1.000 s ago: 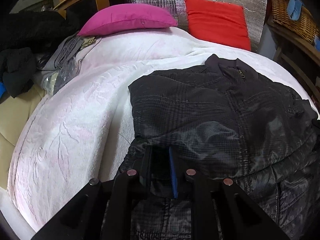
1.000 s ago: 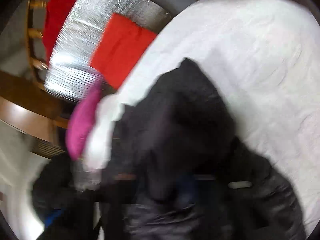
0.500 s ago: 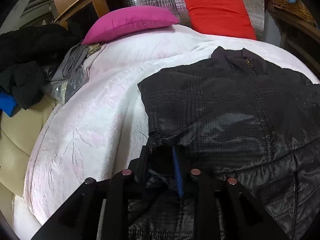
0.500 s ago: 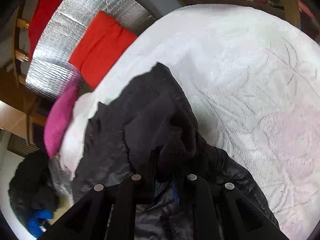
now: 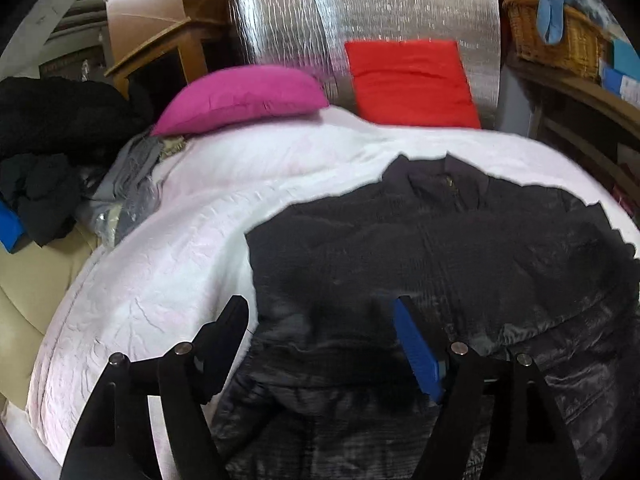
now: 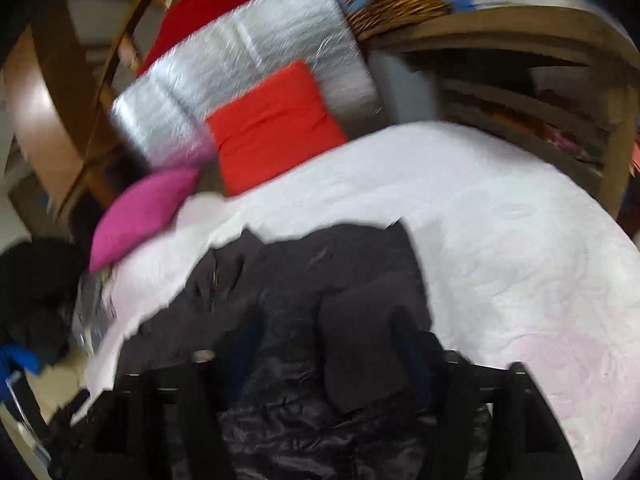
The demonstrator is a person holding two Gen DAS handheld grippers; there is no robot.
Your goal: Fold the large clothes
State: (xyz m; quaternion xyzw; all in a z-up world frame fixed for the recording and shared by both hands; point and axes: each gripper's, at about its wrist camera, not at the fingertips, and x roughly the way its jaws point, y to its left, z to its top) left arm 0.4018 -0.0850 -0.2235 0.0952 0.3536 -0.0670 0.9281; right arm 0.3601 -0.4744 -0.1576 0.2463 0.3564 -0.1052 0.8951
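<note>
Left gripper (image 5: pixel 320 312): jaws apart and opening; the black jacket (image 5: pixel 440 248) lies below and between the fingers, but neither pad presses on it.
Right gripper (image 6: pixel 320 344): blurred; jaws opening, with a folded-in flap of the jacket (image 6: pixel 372 344) between the fingers and seemingly free of them.
Jacket: spread on the white bedspread (image 5: pixel 160 280), collar toward the red cushion (image 5: pixel 412 84), hem toward the grippers.
Progress: judging by the layout, both side parts are turned in over the body, so the lengthwise folds appear done; folding hem to collar seems to remain.
Pink pillow (image 5: pixel 244 100): on the bed, beside the jacket's collar end and well apart from it.
Clothes pile (image 5: pixel 44 160): dark garments heaped off the bed, beyond the pink pillow from the jacket.
Wicker basket (image 5: pixel 552 36): on a shelf beyond the jacket's collar; a light blue cloth (image 5: pixel 550 4) hangs over its rim; other contents cannot be told.
</note>
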